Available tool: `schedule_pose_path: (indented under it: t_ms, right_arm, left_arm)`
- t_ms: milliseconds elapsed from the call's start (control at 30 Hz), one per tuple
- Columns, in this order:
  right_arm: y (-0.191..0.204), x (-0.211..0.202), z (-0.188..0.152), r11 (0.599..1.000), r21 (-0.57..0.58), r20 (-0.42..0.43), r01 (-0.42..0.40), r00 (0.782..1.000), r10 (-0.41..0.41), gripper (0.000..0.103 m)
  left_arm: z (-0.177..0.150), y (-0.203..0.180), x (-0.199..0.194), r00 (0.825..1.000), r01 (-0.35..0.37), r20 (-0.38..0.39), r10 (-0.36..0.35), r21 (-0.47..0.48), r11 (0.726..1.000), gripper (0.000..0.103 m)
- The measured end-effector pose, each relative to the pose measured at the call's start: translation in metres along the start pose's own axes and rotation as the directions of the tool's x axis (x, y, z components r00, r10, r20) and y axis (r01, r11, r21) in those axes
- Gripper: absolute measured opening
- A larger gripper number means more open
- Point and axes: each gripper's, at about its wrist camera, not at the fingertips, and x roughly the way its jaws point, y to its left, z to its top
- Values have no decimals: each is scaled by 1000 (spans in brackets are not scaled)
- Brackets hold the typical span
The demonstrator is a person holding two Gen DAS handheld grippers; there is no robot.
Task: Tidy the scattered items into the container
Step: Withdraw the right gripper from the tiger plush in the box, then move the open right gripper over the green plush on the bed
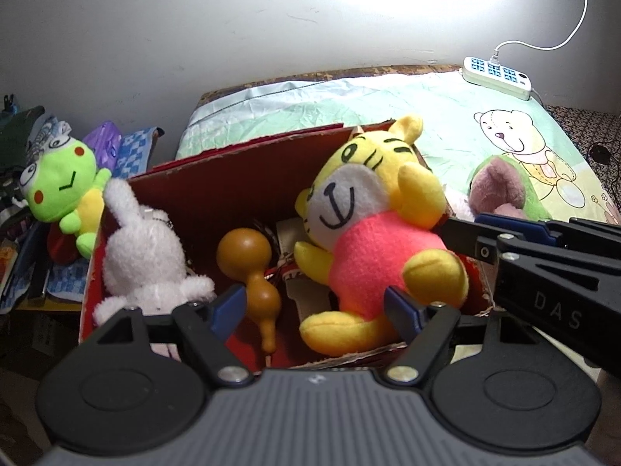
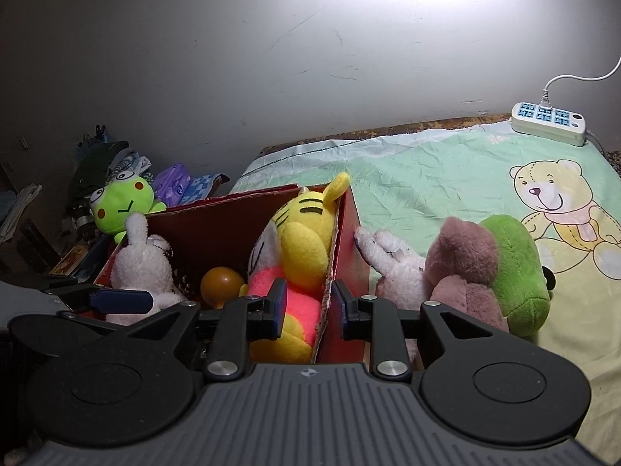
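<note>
Right wrist view first: my right gripper [image 2: 310,306] straddles the right-hand wall of the red cardboard box [image 2: 345,256], one pad inside against the pink belly of the yellow tiger plush [image 2: 299,256], the other outside. A sliver of gap shows beside the cardboard edge, so I read the jaws as narrowly apart, not clamped on the wall.

Left wrist view: my left gripper [image 1: 315,310] hangs over the box's near rim, jaws wide apart and empty, tiger's lower body between them without pad contact. Also in the box: a white fluffy rabbit plush [image 1: 143,260] at the left and a brown wooden gourd [image 1: 252,272] in the middle.

Item outstanding: a pink-and-green plush [image 2: 485,268] lying on the pale green cartoon bedsheet [image 2: 427,178], outside the box, just right of its wall. Its long axis runs roughly left–right, a white limb touching the wall. It lies right of the right gripper, which is the nearer hand; I judge that hand should shift right and take it.

Farther left, a green frog plush [image 1: 66,194] sits outside the box, nearer the left hand.
</note>
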Motion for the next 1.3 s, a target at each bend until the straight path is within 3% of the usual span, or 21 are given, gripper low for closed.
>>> schedule_pose_path:
  t_ms: [267, 567, 967, 1300]
  right_arm:
    - [-12, -3, 3, 999, -6, -8, -44, 999, 44, 27]
    - [-37, -14, 1, 996, 26, -3, -89, 996, 89, 28]
    - [-87, -34, -12, 994, 82, -15, -72, 997, 74, 28]
    - [-133, -50, -21, 995, 98, -47, -24, 998, 29, 29]
  left_arm:
    - [3, -11, -3, 998, -57, 13, 57, 7, 998, 78]
    - [0, -18, -19, 997, -56, 57, 54, 20, 998, 68]
    - [2, -79, -38, 987, 58, 140, -72, 106, 993, 65]
    - [-1, -135, -38, 975, 152, 139, -172, 147, 977, 64]
